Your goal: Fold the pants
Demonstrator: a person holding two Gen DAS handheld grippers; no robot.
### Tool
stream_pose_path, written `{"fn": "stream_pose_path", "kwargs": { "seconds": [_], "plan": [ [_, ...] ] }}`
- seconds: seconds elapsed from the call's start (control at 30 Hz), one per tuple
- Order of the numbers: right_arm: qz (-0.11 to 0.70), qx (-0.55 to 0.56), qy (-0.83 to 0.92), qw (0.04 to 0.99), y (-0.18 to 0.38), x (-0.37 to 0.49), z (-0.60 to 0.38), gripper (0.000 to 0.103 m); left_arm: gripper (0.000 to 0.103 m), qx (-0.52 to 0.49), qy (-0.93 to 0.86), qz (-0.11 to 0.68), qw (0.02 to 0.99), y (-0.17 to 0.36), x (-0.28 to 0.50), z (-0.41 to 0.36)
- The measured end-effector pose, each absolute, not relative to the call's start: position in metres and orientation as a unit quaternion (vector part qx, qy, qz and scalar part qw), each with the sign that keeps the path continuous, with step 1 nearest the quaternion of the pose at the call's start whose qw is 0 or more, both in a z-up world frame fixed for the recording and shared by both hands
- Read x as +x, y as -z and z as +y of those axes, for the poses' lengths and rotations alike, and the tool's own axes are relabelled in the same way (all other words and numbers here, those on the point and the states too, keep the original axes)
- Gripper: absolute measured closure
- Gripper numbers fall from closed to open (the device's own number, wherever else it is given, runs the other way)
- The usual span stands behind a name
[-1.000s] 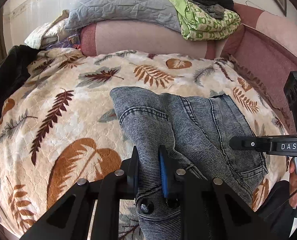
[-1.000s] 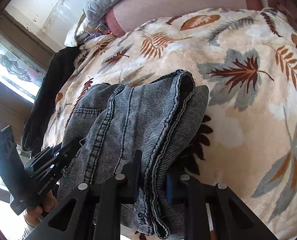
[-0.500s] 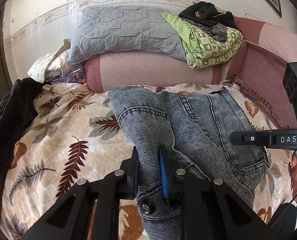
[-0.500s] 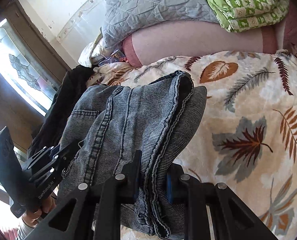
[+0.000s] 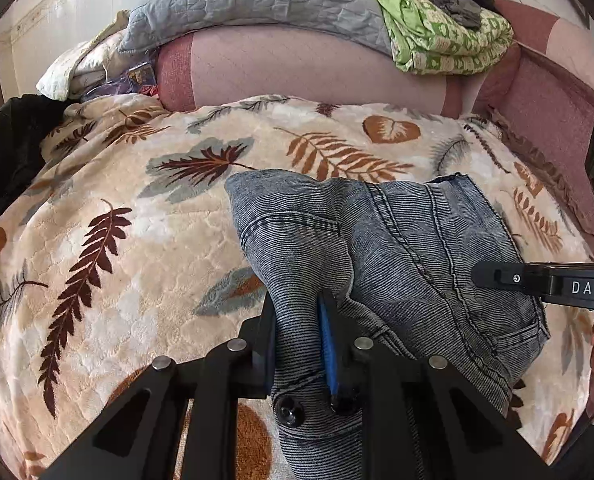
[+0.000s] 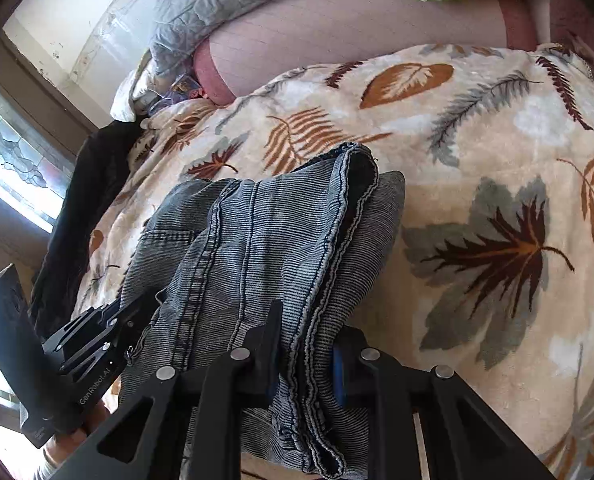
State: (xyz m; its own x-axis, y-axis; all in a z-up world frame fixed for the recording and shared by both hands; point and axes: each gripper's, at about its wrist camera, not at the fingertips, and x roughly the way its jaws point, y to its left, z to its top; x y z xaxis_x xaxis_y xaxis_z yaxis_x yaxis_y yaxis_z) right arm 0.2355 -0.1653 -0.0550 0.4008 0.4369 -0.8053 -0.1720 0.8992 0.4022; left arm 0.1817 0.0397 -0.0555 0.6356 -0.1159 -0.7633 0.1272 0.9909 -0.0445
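My left gripper [image 5: 299,320] pinches the pants [image 5: 397,248] at the buttoned waist — my right gripper [image 6: 303,344] clamps their stacked hems. The folded denim hangs over the leaf-print blanket [image 5: 117,240] — open blanket spreads either side.

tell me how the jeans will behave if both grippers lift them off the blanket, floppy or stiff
Probably floppy: the jeans sag in soft folds between the left hand-held gripper and the right hand-held gripper. Likely fairly heavy for cloth, since the denim is bunched in several thick layers with chunky seams. Slipping seems unlikely, as both are clamped on folded fabric above the blanket.
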Motion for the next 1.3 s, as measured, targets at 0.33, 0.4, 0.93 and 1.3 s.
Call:
{"fn": "stream_pose_path", "kwargs": {
  "seconds": [0.33,0.4,0.93,1.3],
  "plan": [
    [0.511,0.04,-0.131,0.849,0.036,0.222,-0.164,0.063,0.037,0.024,0.034,0.407,0.912,0.028,0.163,0.05],
    [0.483,0.038,-0.134,0.864,0.019,0.21,-0.164,0.062,0.037,0.027,0.028,0.398,0.916,0.02,0.154,0.053],
    [0.522,-0.058,-0.096,0.846,0.073,0.184,-0.152,0.03,0.036,0.156,-0.036,0.399,0.903,0.045,0.129,0.025],
    [0.444,-0.032,-0.114,0.888,-0.004,0.249,-0.14,0.029,0.036,0.064,0.036,0.419,0.905,0.047,0.13,0.031]
  ]
}}
